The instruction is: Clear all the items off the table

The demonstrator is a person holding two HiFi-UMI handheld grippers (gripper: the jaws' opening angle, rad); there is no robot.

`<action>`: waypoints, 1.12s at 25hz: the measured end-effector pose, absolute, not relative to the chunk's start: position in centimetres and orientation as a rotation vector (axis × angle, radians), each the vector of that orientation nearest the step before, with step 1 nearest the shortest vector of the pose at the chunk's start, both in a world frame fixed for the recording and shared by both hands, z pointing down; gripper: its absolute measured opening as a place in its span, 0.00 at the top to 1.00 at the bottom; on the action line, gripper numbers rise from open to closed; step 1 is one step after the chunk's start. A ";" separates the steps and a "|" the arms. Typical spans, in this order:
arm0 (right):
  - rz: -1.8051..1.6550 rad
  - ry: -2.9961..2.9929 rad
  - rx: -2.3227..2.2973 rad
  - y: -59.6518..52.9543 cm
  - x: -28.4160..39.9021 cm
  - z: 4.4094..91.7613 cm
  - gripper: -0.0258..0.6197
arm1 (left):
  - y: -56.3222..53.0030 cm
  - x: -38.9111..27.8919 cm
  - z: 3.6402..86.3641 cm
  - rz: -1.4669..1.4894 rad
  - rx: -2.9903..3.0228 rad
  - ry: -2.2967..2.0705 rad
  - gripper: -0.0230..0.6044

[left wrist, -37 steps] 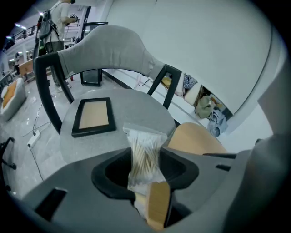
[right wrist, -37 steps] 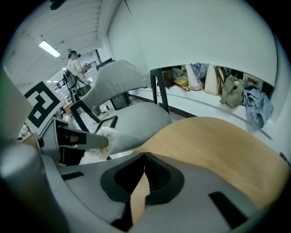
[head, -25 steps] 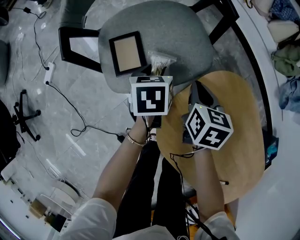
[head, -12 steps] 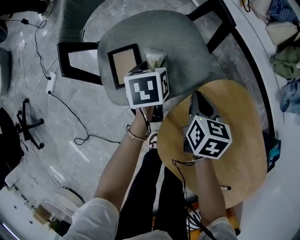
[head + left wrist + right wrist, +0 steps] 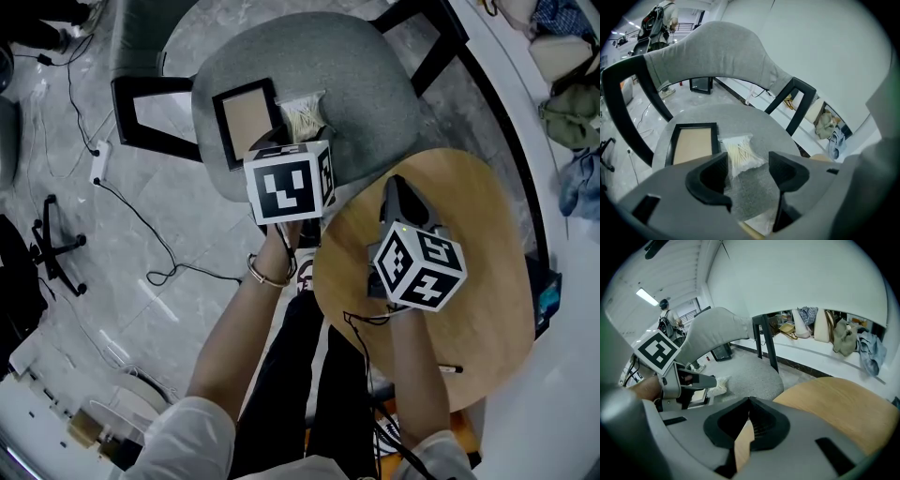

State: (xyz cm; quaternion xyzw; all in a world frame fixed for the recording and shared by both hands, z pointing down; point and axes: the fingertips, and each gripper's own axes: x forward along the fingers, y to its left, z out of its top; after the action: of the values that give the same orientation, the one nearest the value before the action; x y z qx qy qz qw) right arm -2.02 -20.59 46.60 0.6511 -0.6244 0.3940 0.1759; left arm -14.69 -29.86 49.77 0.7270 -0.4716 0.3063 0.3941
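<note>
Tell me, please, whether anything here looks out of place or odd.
Nothing looks spilled or broken. The picture frame and the bag of cotton swabs lie on the grey chair seat, an unusual place for them. A small dark stick-like thing lies near the edge of the round wooden table.

Right gripper [image 5: 749,401] fingers [image 5: 769,422] touching at tips above wooden table [image 5: 834,401]; left gripper [image 5: 704,386] over grey chair [image 5: 750,371]

Two things lie on the chair [image 5: 375,84] seat.
Picture frame [image 5: 246,120] near the seat's left edge, bag of cotton swabs [image 5: 303,117] just right of it; the tabletop [image 5: 487,281] stands right of the chair.
</note>
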 end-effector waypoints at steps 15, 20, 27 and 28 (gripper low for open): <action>1.080 -1.736 1.890 -16.4 -0.6 44.4 0.92 | -23.7 -15.0 47.7 0.806 1.875 -1.128 0.54; 1.118 -1.709 1.919 -13.3 0.0 43.4 0.92 | -19.1 -14.1 46.0 0.794 1.876 -1.052 0.74; 1.198 -1.674 1.912 -8.9 -1.1 44.5 0.92 | -12.6 -13.4 46.8 0.883 1.919 -1.017 0.95; 1.200 -1.676 1.909 -8.7 -1.2 44.6 0.92 | -12.2 -13.2 46.7 0.880 1.928 -1.017 0.95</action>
State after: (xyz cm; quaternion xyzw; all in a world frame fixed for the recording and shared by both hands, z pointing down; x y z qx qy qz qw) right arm -1.15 -8.66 44.58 0.6702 -0.5884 0.4212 0.1651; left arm -13.20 -12.25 46.74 0.7568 -0.3992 0.3454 0.3855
